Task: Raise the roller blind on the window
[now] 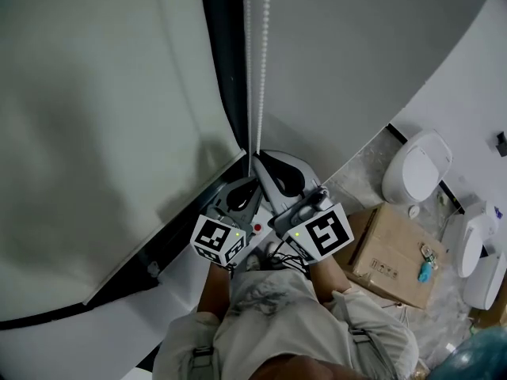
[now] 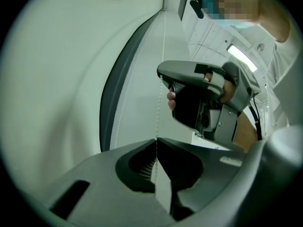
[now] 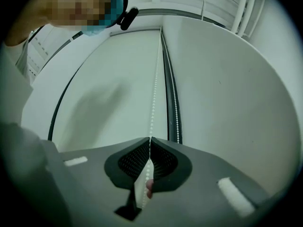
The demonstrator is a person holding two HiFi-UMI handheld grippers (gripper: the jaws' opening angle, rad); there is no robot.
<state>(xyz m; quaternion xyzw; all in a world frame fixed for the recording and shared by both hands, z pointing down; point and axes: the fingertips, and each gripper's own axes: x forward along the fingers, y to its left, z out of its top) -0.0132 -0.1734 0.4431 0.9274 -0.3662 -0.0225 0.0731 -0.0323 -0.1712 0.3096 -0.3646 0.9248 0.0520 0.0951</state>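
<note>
Roller blind (image 1: 95, 133) is worked by its bead chain (image 3: 154, 93), and that chain is what both sets of jaws have. The right gripper (image 3: 150, 140) is closed tight on one strand, pads meeting w/ only the beads btwn them. The left gripper (image 2: 155, 141) is pinched on the same strand just below, nothing else in its jaws. The 2nd strand hangs free beside them, along the dark window frame (image 1: 220, 77).

Key relation: the chain's long axis runs straight up from both jaws. Both grippers point roughly level at it, so it crosses the pads square-on. The right one is the upper hand and the left sits close under it, bodies near touching. Any pull prob. has to go down along the strand, and w/ both clamped one likely has to let go to reach higher.

The blind fills the left of the head view. Its bottom bar is low, near the sill at lower left, so the window looks fully covered and raising is barely begun, if at all.

Writing: none legible. The marker cubes (image 1: 218, 240) show black-white squares only. A cardboard box (image 1: 392, 256) on the floor at right has handling symbols too small to read, and a small teal item (image 1: 426, 269) lies at its far edge.
</note>
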